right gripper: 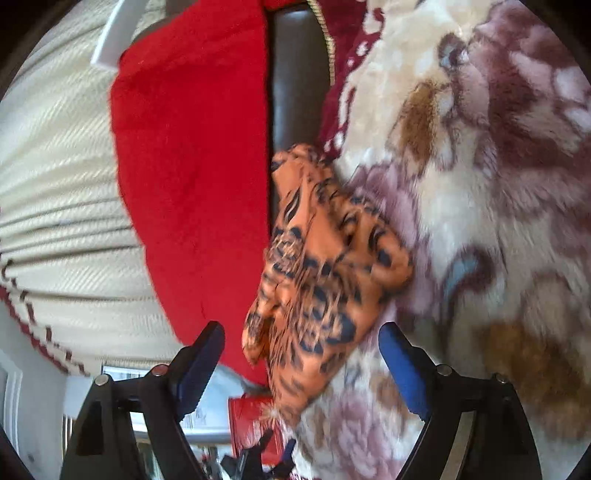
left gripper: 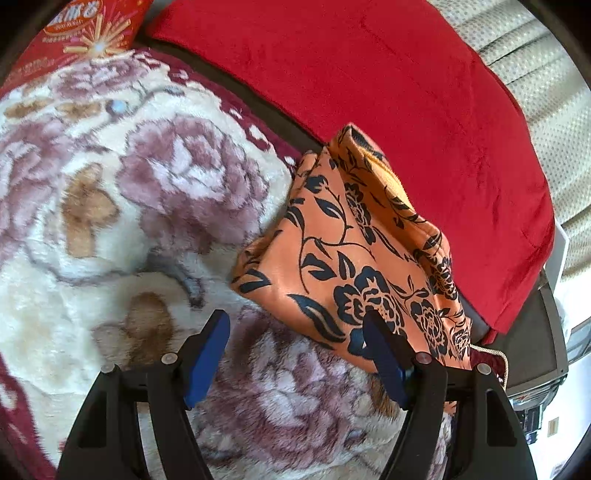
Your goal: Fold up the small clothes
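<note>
An orange garment [left gripper: 354, 251] with a black flower print lies folded on the plush floral blanket [left gripper: 110, 192], against the red cushion. In the left wrist view my left gripper [left gripper: 295, 321] stands open just short of its near edge; the right fingertip [left gripper: 373, 325] overlaps the cloth's lower corner and the left one is over the blanket. In the right wrist view the same garment [right gripper: 317, 273] looks blurred and bunched. My right gripper [right gripper: 301, 332] is open around its near end, and neither blue pad [right gripper: 399, 354] presses on the cloth.
A red cushion [left gripper: 388, 85] and a strip of dark leather [right gripper: 295, 74] border the blanket. Cream curtain fabric [right gripper: 55, 192] hangs behind the cushion. A red printed pillow [left gripper: 77, 29] sits at the far corner. Room clutter shows past the sofa's edge.
</note>
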